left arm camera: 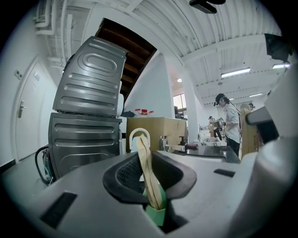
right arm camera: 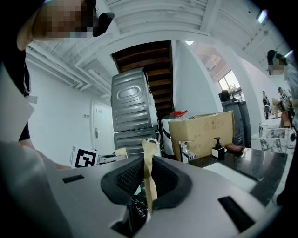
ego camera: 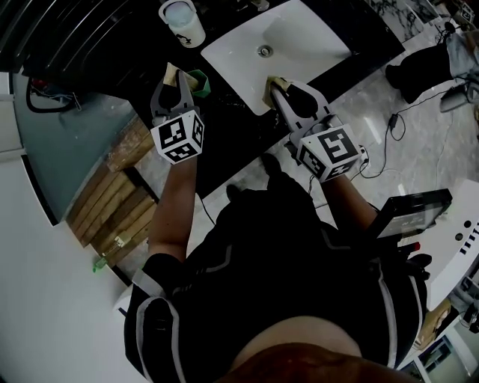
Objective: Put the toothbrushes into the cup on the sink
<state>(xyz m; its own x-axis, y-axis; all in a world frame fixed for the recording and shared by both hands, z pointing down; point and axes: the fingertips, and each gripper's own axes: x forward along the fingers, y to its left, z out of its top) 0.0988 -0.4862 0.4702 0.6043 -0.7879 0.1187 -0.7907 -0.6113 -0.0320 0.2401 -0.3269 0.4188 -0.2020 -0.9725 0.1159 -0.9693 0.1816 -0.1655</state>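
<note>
While left gripper (ego camera: 174,76) clamps a toothbrush (left arm camera: 146,169), right gripper (ego camera: 279,84) clamps a second toothbrush (right arm camera: 149,176).

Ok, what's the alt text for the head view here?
From above, a person holds two grippers over a dark counter, the left gripper shut on one wooden toothbrush and the right gripper on another. The right one sits at the rim of the white sink; a white cup stands beyond the left.

white ribbed ceiling (left arm camera: 153,23), stacked grey machines (left arm camera: 86,125), cardboard box (right arm camera: 202,135)
</note>
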